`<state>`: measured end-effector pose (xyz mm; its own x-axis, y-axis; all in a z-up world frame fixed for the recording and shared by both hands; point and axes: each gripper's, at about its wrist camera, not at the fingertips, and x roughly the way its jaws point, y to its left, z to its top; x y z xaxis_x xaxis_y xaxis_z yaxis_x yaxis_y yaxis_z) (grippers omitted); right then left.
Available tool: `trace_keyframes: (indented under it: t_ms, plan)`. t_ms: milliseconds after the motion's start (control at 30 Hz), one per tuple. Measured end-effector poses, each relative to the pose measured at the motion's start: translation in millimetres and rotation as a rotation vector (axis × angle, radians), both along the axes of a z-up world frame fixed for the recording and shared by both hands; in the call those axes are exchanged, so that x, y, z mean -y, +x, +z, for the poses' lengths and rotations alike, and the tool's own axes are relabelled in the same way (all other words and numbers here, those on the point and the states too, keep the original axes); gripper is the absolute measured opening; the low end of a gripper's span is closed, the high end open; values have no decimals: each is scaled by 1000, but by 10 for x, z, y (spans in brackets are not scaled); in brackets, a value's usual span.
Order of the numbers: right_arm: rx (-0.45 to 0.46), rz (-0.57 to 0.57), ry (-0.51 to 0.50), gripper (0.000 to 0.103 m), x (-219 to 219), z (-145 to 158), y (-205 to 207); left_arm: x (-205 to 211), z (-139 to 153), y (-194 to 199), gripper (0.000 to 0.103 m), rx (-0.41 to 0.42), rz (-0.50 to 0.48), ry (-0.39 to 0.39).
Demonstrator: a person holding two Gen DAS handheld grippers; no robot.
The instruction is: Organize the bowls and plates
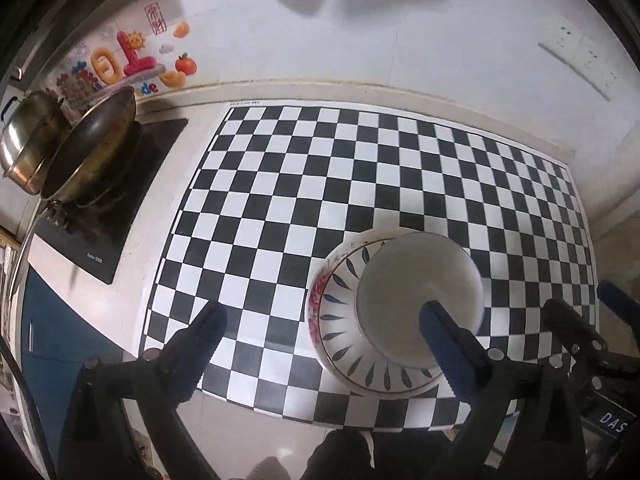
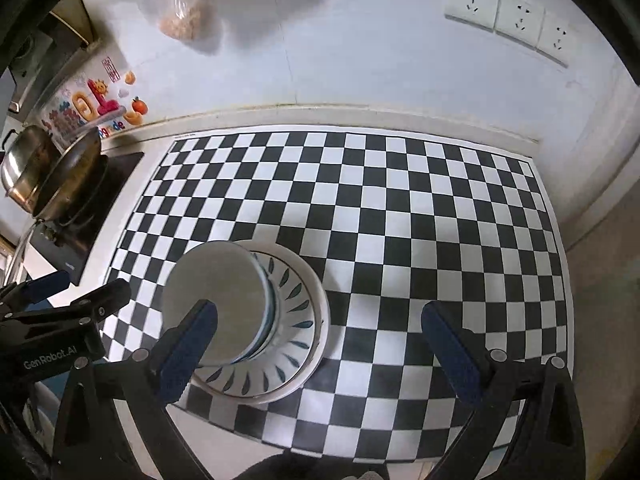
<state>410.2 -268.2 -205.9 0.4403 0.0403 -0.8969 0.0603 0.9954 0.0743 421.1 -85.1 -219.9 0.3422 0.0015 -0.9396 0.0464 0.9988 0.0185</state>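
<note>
A wide bowl [image 1: 340, 322] with dark leaf marks inside and red flowers outside stands on the checkered mat [image 1: 304, 184] near its front edge. A smaller plain white bowl [image 1: 412, 280] sits nested in it, upright and off-centre. My left gripper [image 1: 323, 312] hangs open above the mat, its right finger over the white bowl, nothing between the pads. In the right wrist view the same leaf-patterned bowl [image 2: 296, 320] and white bowl [image 2: 216, 276] lie under the left finger of my right gripper [image 2: 319, 309], which is open and holds nothing.
A dark wok [image 1: 92, 152] sits on a black cooktop [image 1: 120, 216] at the left, with a steel pot [image 1: 28, 140] behind it. Wall sockets [image 2: 508, 16] and hanging bags [image 2: 184, 12] are on the back wall. The mat [image 2: 400, 220] stretches behind and right of the bowls.
</note>
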Motion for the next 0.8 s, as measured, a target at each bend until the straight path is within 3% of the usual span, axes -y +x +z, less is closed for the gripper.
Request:
trace_keyframes:
  t_ms: [233,500,800]
  plan:
    - [39,-16,39,103,-81,270,-344,-37,318,-308,99,83,10,31]
    - [141,-57,-36,103,-139,767,-809,-53,793,-743,99,208,7,58]
    - [255,-55,-81,103,-131,1327,-1440,-87,1201,-1243,99,281,3,16]
